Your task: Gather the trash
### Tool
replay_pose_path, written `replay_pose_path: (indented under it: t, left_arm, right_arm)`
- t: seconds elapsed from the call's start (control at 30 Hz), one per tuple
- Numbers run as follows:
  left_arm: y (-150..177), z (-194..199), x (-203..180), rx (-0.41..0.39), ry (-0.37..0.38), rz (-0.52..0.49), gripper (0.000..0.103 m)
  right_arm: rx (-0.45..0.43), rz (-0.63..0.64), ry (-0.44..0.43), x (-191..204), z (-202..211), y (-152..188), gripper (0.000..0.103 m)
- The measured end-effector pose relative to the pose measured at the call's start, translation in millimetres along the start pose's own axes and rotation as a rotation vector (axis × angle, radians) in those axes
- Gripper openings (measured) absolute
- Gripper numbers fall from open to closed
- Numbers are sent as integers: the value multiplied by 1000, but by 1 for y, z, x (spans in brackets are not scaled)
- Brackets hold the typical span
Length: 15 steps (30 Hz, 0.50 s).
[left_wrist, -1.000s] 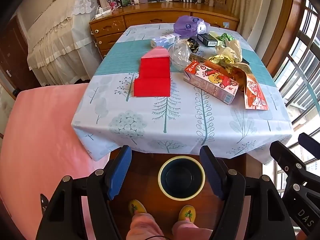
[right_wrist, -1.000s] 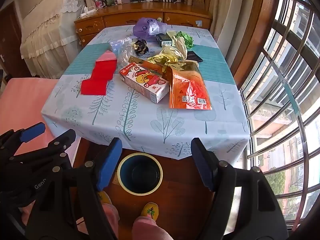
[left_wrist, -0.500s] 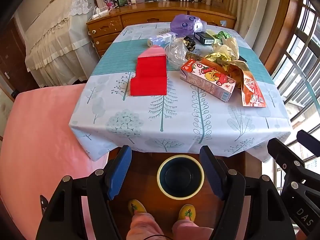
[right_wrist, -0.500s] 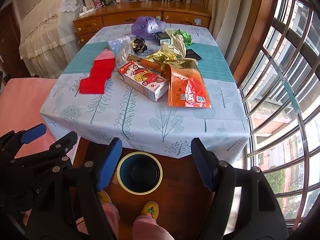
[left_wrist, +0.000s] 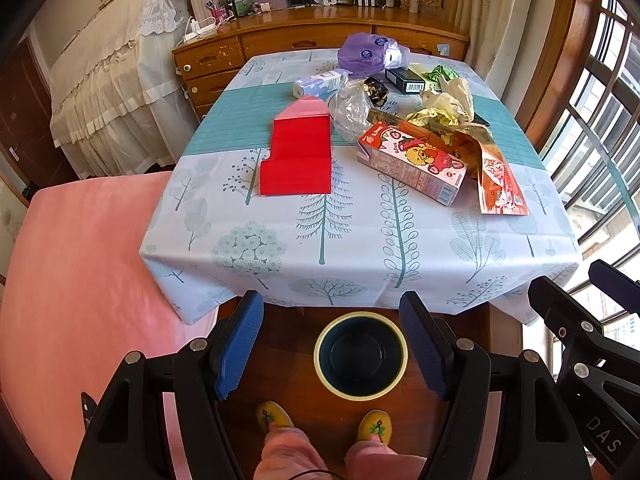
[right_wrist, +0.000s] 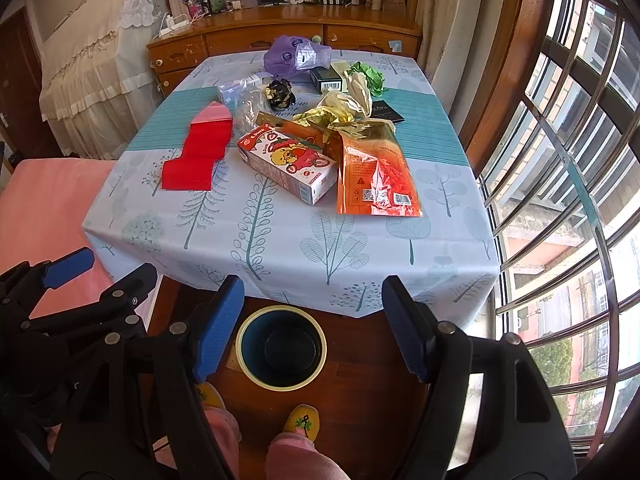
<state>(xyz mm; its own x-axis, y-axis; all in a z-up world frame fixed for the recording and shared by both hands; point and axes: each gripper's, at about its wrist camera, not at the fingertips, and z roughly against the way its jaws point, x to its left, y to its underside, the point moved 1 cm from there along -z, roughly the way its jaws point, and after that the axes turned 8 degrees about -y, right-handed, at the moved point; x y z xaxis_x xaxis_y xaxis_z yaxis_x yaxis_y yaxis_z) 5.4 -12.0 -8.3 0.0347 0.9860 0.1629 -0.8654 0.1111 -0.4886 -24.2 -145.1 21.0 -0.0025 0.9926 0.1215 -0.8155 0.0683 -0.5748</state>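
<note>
Trash lies on the tablecloth-covered table (left_wrist: 360, 248): red envelopes (left_wrist: 298, 156) (right_wrist: 198, 156), a strawberry drink carton (left_wrist: 414, 164) (right_wrist: 288, 164), an orange foil pouch (left_wrist: 498, 184) (right_wrist: 374, 172), crumpled yellow paper (left_wrist: 444, 108), a clear plastic bag (left_wrist: 352, 110) and a purple bag (left_wrist: 368, 56). A dark bin with a cream rim (left_wrist: 360, 354) (right_wrist: 281, 347) stands on the floor by the table's near edge. My left gripper (left_wrist: 332, 340) and right gripper (right_wrist: 312, 324) hover over the bin, both open, nothing between their fingers.
A pink-covered bed (left_wrist: 72, 280) lies left of the table. A wooden dresser (left_wrist: 320, 40) stands behind it, barred windows (right_wrist: 560, 200) to the right. The person's yellow slippers (left_wrist: 276, 416) stand on the wooden floor beside the bin.
Both views have shifted slightly, so the table sits a touch differently in frame. Both grippers stay open and empty; no trash has moved.
</note>
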Motion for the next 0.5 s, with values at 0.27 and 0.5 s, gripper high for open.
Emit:
replay_pose_path:
  t: [0.27, 0.5]
  left_arm:
    - [0, 1, 0, -2, 1, 1, 72]
    - [1, 0, 1, -4, 1, 0, 72]
  right_arm:
    - [-1, 0, 0, 0, 0, 0, 69]
    - [-3, -1, -1, 0, 1, 0, 69]
